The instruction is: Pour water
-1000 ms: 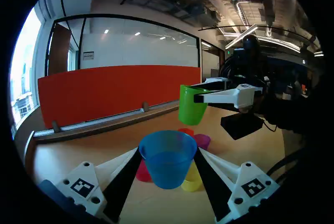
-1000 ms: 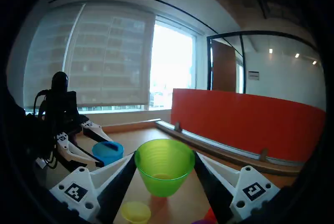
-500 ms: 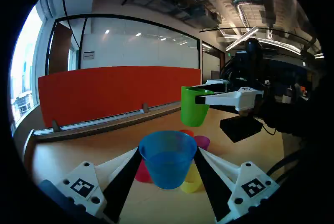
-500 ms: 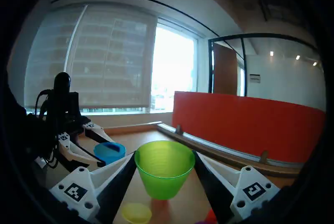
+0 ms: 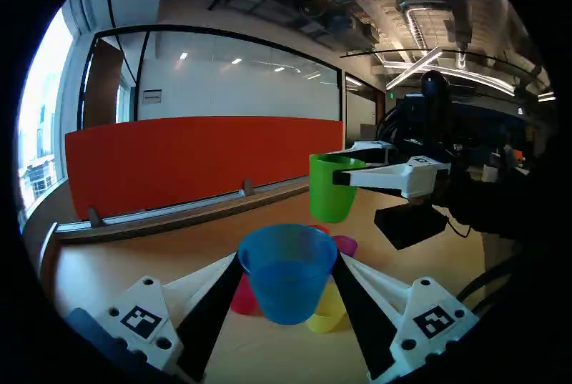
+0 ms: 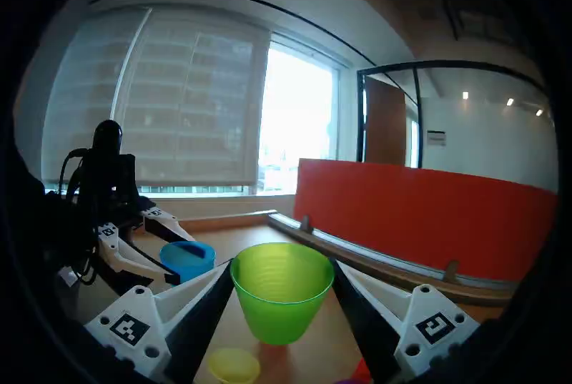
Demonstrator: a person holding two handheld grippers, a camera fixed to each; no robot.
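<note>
A: Since a second ago, the green cup (image 6: 281, 305) has gone from tilted to upright. The right tool (image 6: 282, 266) is clamped on it.
B: Left tool (image 5: 287, 262) grips the blue cup (image 5: 286, 294), water inside, above the bench (image 5: 129, 262). Square markers (image 5: 139, 321) on the tools. Wall sign (image 5: 151, 95) too small to read.

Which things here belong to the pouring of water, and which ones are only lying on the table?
For the job:
- blue cup, held by the left claw
- green cup, held by the right claw

Lying about:
- yellow cup, pink cup and purple cup, all on the table
</note>
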